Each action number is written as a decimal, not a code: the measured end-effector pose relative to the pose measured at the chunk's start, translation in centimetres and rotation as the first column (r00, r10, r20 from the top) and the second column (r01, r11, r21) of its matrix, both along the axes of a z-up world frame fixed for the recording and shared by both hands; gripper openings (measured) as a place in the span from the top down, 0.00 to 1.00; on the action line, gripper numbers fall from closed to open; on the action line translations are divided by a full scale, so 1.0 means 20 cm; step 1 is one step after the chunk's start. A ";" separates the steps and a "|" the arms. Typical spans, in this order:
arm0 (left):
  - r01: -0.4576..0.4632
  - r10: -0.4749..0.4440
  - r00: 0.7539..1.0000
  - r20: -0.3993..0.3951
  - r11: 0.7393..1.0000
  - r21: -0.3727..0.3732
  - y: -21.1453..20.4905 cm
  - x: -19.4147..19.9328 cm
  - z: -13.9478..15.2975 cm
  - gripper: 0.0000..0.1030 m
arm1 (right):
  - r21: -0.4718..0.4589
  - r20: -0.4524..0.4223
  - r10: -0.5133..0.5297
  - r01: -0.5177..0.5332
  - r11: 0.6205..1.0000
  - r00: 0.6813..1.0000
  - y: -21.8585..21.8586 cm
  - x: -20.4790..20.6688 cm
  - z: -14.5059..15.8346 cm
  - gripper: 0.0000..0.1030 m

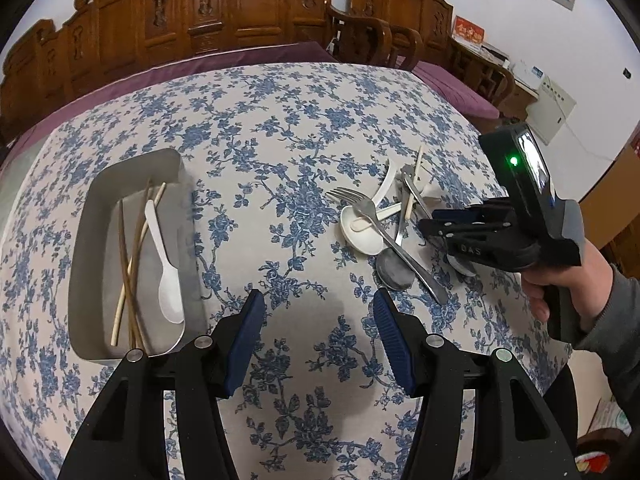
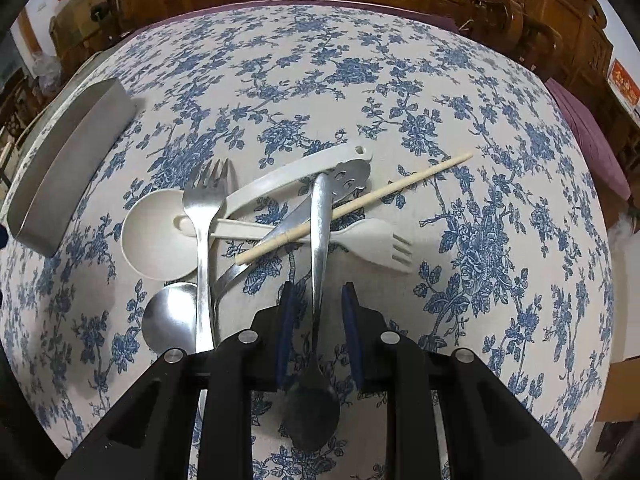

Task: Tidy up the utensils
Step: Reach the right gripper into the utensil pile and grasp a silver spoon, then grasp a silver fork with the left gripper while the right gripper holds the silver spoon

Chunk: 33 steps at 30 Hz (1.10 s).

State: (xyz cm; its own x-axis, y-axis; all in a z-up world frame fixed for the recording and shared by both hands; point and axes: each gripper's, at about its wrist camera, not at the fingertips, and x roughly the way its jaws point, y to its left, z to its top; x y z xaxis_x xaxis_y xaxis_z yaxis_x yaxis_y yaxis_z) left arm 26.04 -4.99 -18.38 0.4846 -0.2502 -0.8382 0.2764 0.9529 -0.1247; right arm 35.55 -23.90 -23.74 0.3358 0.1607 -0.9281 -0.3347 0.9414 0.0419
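A: Right wrist view: what lay between the fingers of the right gripper [image 2: 318, 292]?

B: A metal spoon [image 2: 319, 280], handle running toward twelve o'clock, bowl back under the body. The blue pads [image 2: 285, 320] stood narrow on either side with a gap showing, not pressing it.

A: And outward from there?

B: The utensil pile: a chopstick [image 2: 352, 208] crossing the handle toward two o'clock, a white plastic fork [image 2: 380, 246] at one o'clock, a metal fork [image 2: 206, 216], a white ladle [image 2: 160, 236] and a second metal spoon [image 2: 172, 320] at ten to eleven o'clock. The tray [image 2: 68, 168] stood well apart at ten o'clock.

A: Left wrist view?

B: The left gripper [image 1: 320, 312] hung with fingers moderately wide, empty, over the floral tablecloth [image 1: 280, 128]. At ten o'clock the tray held chopsticks [image 1: 132, 264] and a white spoon [image 1: 164, 264]. A hand [image 1: 560, 280] held the right gripper at three o'clock.
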 end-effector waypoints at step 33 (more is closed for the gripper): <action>-0.031 0.030 0.997 -0.076 0.999 -0.017 -0.50 0.29 -0.28 0.64 | 0.247 0.075 -0.011 -0.008 0.969 0.997 -0.36 -0.28 0.22 0.95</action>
